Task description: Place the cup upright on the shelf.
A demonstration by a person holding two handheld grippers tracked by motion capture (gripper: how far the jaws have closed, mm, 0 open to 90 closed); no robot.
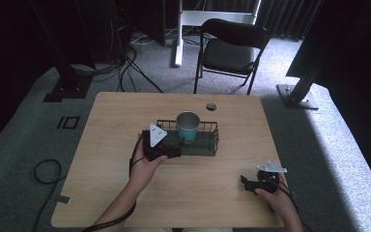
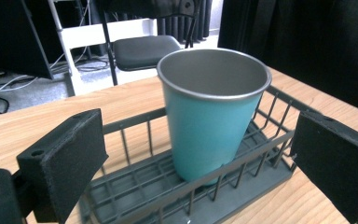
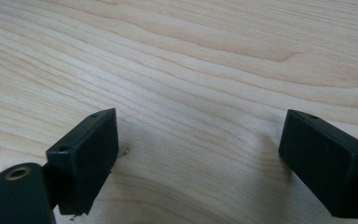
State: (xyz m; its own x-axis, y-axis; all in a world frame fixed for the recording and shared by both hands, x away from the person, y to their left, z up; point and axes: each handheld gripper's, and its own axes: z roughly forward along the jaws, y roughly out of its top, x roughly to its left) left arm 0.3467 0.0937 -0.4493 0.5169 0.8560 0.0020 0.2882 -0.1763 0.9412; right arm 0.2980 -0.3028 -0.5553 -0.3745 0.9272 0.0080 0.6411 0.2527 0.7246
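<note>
A teal metal cup (image 1: 188, 126) (image 2: 212, 116) stands upright in a dark wire basket (image 1: 211, 140) (image 2: 135, 186) at the table's middle. My left gripper (image 1: 176, 144) (image 2: 200, 154) is at the basket's near-left corner, open, its jaws wide apart and the cup a little beyond them, untouched. My right gripper (image 1: 247, 182) (image 3: 198, 158) rests low over the bare wood near the table's front right, open with nothing between its jaws.
The wooden table (image 1: 125, 121) has a small round hole (image 1: 211, 107) near its far edge. A black chair (image 1: 229, 48) and a white desk leg (image 1: 178, 43) stand behind the table. Cables (image 1: 46, 171) lie on the grey carpet at left.
</note>
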